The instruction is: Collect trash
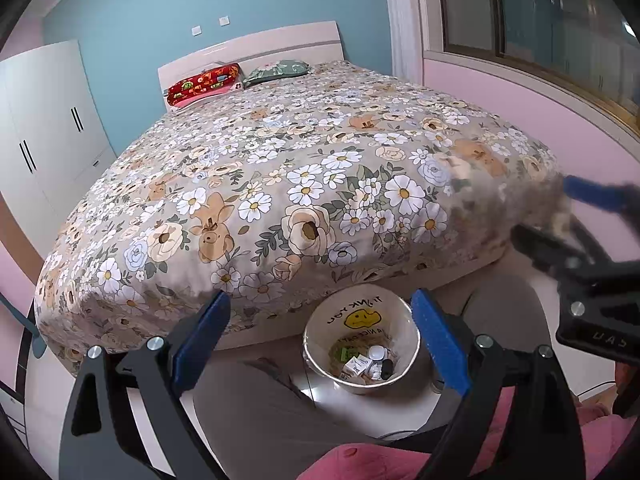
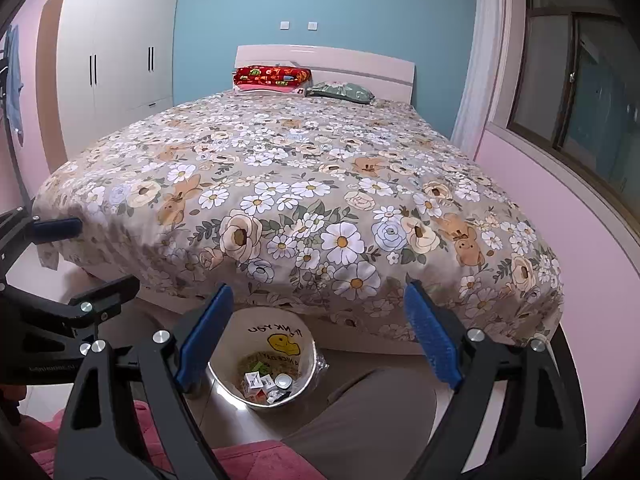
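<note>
both the left gripper (image 1: 320, 336) and the right gripper (image 2: 316, 332) hang spread and empty above the trash bin (image 1: 320, 356) at six o'clock below the bed (image 1: 280, 184), its light, crushable scraps (image 1: 370, 364) likely best pinched gently by an edge.

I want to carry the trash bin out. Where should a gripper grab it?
Probably the trash bin's top rim, coming from above. It stands upright and open on the floor by the bed, so one finger fits inside, one outside. Its round body looks too wide.
</note>
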The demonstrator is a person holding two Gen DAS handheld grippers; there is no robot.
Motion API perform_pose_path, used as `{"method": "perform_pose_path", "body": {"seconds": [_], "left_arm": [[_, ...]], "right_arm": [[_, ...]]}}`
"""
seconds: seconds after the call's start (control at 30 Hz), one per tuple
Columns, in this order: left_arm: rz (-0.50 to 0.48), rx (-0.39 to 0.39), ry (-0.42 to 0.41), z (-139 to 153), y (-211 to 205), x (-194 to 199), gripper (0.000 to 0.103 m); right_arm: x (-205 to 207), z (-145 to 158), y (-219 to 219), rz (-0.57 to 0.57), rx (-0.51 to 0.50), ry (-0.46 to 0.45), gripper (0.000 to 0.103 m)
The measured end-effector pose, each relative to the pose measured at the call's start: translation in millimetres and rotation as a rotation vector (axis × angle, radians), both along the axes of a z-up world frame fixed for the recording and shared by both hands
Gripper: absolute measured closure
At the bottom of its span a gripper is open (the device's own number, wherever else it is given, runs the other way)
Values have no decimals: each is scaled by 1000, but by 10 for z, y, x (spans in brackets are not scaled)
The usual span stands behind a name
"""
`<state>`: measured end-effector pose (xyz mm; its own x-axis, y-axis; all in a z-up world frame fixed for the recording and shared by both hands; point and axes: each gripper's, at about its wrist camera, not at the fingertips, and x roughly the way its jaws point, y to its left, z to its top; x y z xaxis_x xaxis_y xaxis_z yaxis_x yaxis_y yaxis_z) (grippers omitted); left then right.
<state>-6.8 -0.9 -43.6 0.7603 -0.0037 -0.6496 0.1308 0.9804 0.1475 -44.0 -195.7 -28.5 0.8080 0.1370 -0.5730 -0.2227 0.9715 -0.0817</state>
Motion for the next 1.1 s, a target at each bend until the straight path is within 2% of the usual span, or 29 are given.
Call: {"method": "perform_pose_path", "body": {"seconds": [1.1], "left_arm": [[-22,4,1,59,0,13,10]], "right_arm": [[34,-18,52,11,9,21,17]]}}
